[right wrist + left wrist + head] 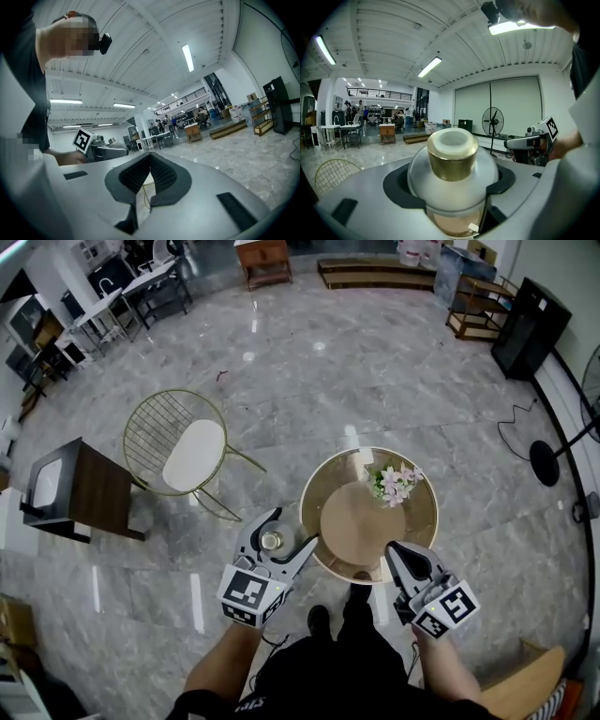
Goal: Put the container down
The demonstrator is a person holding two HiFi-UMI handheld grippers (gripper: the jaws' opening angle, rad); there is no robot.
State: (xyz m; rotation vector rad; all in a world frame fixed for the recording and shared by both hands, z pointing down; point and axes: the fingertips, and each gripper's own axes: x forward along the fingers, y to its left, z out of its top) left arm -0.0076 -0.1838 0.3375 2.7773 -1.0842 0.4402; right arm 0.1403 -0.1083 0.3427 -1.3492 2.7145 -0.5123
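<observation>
While the left gripper [289, 532] is clamping the container [272, 540] round its glass belly, jaws spread only as wide as that belly, it is holding it in the air just left of the table [361, 521], probably so the base can go straight down. The container is standing upright, gold neck pointing up, long axis vertical. The right gripper [398, 557] is hovering at the table's near edge, jaws pressed together on nothing.
</observation>
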